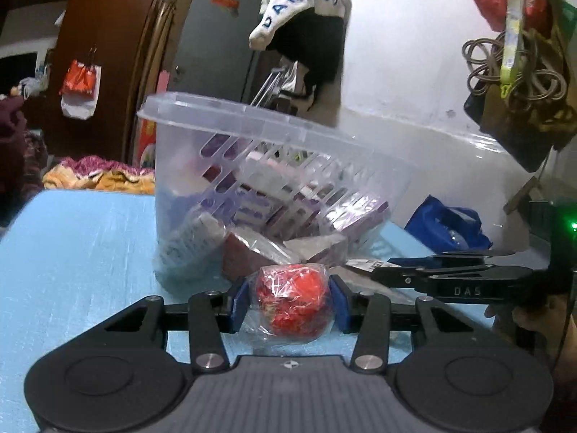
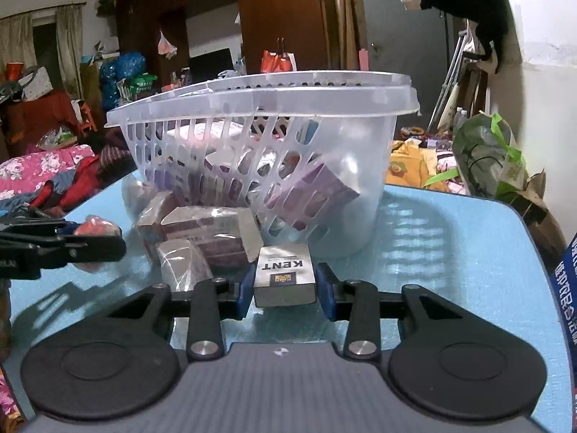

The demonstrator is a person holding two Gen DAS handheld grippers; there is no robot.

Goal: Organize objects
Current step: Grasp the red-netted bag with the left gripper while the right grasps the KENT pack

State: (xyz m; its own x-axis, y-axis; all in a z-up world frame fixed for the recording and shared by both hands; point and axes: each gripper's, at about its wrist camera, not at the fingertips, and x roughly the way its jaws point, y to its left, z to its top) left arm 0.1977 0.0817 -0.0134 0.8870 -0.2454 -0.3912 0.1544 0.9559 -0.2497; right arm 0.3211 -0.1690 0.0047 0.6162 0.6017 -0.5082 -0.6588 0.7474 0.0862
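Pinching a white-and-silver "KENT" cigarette pack, the right claw works just before a clear slotted plastic basket on the pale-blue worktop; the left claw clamps a red plastic-wrapped bundle. Open worktop lies rightward.

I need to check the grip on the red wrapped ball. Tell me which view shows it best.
The left wrist view: the red wrapped ball sits centred between the left gripper pads, which press on it. The right wrist view shows only a red sliver at the frame's left edge, behind that gripper's fingers.
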